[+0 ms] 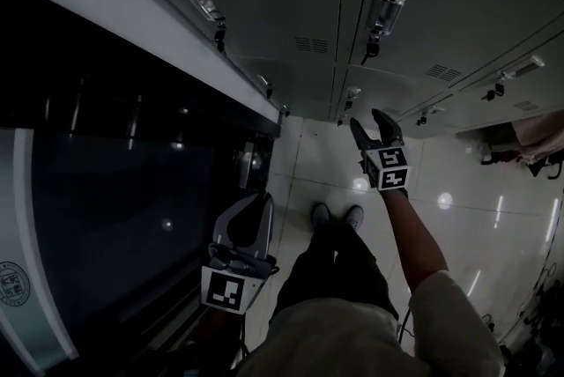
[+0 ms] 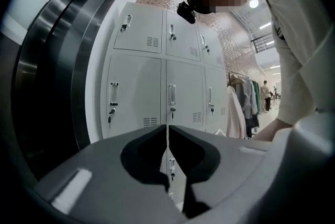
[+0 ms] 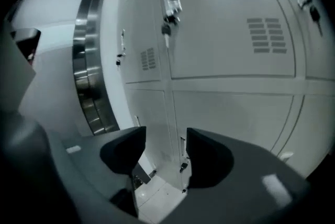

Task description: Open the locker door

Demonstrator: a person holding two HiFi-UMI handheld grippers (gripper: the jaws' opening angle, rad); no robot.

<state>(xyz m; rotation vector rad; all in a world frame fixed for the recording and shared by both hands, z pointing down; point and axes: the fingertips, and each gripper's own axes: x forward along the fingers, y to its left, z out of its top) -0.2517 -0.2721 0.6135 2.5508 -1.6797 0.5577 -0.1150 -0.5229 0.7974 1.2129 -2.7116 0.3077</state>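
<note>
A bank of grey metal lockers (image 1: 352,5) fills the top of the head view, each door with a small handle and a key lock; the doors I see stand closed. My right gripper (image 1: 367,118) is raised in front of them, just below a lower door's handle (image 1: 350,95), open with nothing between its fingers. Between its spread jaws (image 3: 165,136) in the right gripper view lies a door seam and a low lock (image 3: 183,159). My left gripper (image 1: 263,199) hangs low by the person's leg, shut and empty, its tips meeting (image 2: 167,131) with the lockers (image 2: 171,94) beyond.
A dark glass panel in a curved steel frame (image 1: 106,217) runs along the left. The person's legs and shoes (image 1: 335,217) stand on glossy white tiles (image 1: 441,181). Clothes hang on a rack (image 2: 246,100) to the right of the lockers.
</note>
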